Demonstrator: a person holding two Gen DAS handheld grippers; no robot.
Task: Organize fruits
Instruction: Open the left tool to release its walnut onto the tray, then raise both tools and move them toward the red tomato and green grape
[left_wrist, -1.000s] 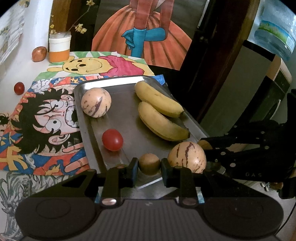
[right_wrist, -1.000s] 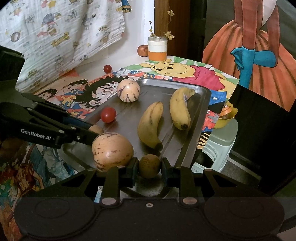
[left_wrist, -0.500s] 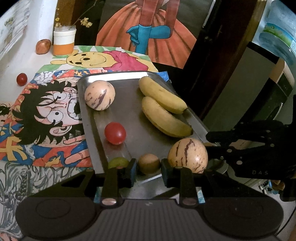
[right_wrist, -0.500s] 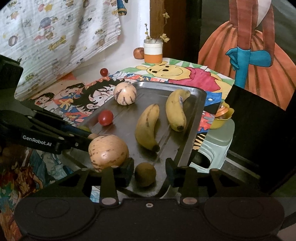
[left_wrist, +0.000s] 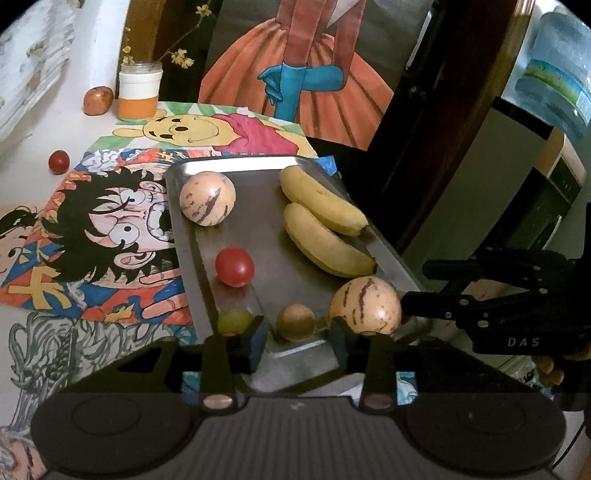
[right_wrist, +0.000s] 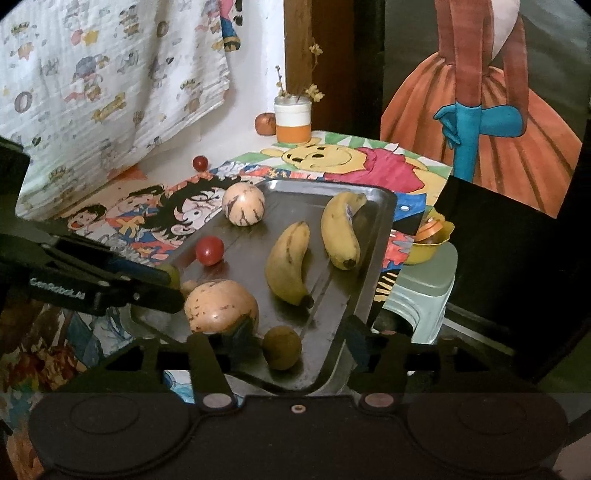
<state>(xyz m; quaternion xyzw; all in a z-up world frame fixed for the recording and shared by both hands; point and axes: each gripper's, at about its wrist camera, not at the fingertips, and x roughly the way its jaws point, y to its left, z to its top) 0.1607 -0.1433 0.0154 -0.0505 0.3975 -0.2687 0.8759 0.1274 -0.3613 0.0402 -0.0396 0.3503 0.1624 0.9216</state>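
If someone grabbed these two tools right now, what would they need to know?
Left gripper: fingers just opened, small brown round fruit lying loose between them.
Right gripper: fingers just opened, dark brown round fruit released between them.
On the steel tray: two yellow bananas, two striped melons, one red tomato, a green grape.
Left: second tomato and reddish-brown fruit sit off the tray.

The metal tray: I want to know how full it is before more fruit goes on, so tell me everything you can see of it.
The metal tray is a shallow rectangular pan of dull grey steel with a raised rim and rounded corners. It lies flat on cartoon drawings; its right edge seems to overhang the table. On it lie two bananas, two striped melons, a red tomato, two small brown fruits and a green one.
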